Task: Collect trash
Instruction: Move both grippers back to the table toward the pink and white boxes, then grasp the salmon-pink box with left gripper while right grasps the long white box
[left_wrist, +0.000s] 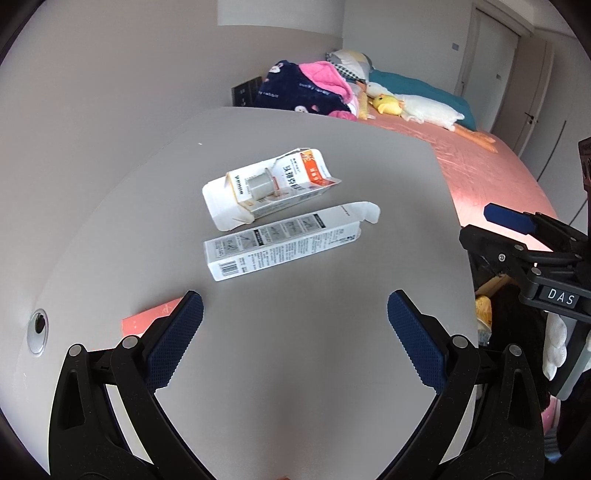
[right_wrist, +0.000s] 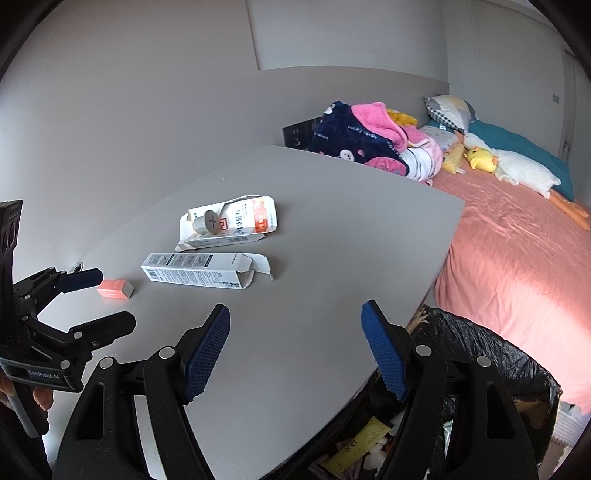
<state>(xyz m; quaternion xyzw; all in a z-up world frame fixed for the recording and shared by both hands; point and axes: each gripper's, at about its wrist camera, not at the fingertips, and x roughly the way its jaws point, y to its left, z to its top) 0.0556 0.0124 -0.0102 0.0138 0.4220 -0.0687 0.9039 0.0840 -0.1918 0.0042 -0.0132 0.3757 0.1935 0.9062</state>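
Observation:
On the grey table (left_wrist: 295, 350) lie a torn white-and-orange carton (left_wrist: 269, 184) with a grey round cap on it, a long white box (left_wrist: 284, 240) with an open flap, and a small pink box (left_wrist: 147, 317) beside my left finger. The same carton (right_wrist: 229, 223), long box (right_wrist: 199, 271) and pink box (right_wrist: 114, 288) show in the right wrist view. My left gripper (left_wrist: 295, 332) is open and empty, just short of the long box. My right gripper (right_wrist: 295, 347) is open and empty, above the table's near right edge. A black-lined trash bin (right_wrist: 480, 350) with rubbish stands below it.
A bed with a pink sheet (right_wrist: 517, 258), a bundled blanket (right_wrist: 362, 140) and plush toys (right_wrist: 517, 166) lies right of the table. A round cable hole (left_wrist: 38, 330) sits at the table's left. A grey wall runs behind the table.

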